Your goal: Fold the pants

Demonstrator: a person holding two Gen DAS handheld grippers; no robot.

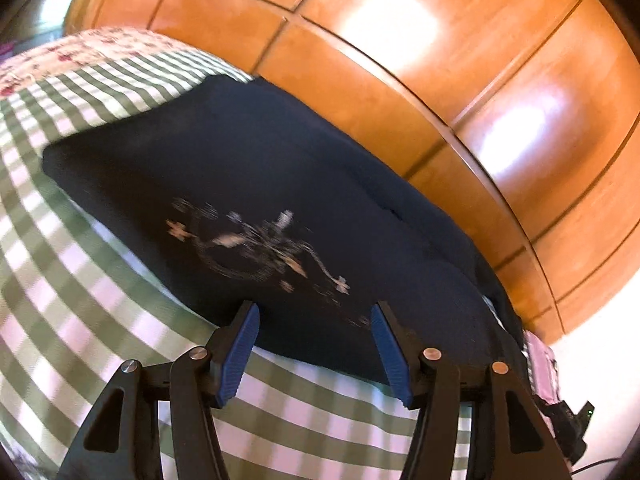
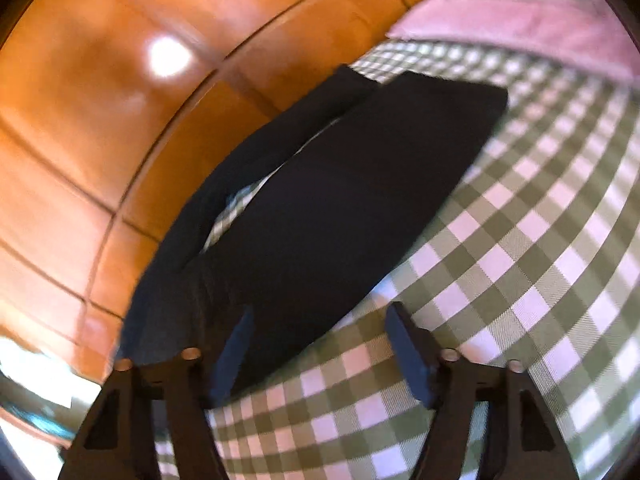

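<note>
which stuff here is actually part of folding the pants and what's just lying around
Part of the job:
- dark pants with a pale embroidered motif
- left gripper, jaws open
- right gripper, jaws open
- checked bed cover, the folding surface

Just lying about:
- floral bedding
- pink fabric
- wooden wardrobe

No readable text, label, brand, number or sign appears in either view. The only marking is a pale ornamental motif [image 1: 260, 248] of swirls and small flower-like shapes on the dark pants [image 1: 248, 184], lying just ahead of the open jaws in the left wrist view; it is blurred and carries no letters.
</note>
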